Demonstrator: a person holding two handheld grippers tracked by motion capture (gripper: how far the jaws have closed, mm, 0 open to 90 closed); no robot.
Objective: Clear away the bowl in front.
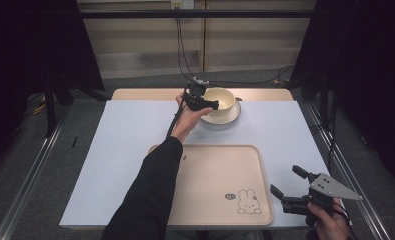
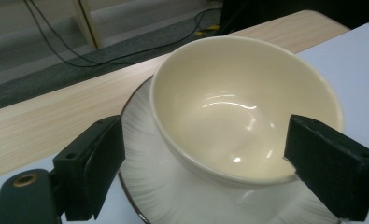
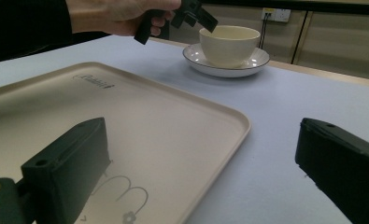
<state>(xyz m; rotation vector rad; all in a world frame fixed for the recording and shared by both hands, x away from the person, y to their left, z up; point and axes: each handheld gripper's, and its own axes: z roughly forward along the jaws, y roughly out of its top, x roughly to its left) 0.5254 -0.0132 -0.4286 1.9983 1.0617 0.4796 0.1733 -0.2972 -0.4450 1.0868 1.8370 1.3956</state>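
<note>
The cream ceramic bowl (image 1: 220, 99) stands on a white ribbed saucer (image 1: 229, 117) at the far side of the white bench (image 1: 115, 150); the left tool (image 1: 210, 104) is at its rim, and the right tool (image 1: 285, 186) hangs wide open beside the beige plastic tray (image 1: 215, 180). In the left gripper view, the bowl's (image 2: 238, 107) near rim sits between the spread jaws, not gripped. In the right gripper view, the open jaws hold nothing over the tray (image 3: 173, 121).

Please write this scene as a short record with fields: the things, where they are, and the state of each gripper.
bowl: cream, empty, upright on the plate
plate: white, dark rim, far side of table
tray: beige, rabbit drawing, near side
left gripper: open, jaws on either side of the bowl's near rim
right gripper: open, beside the tray, holding nothing
</note>
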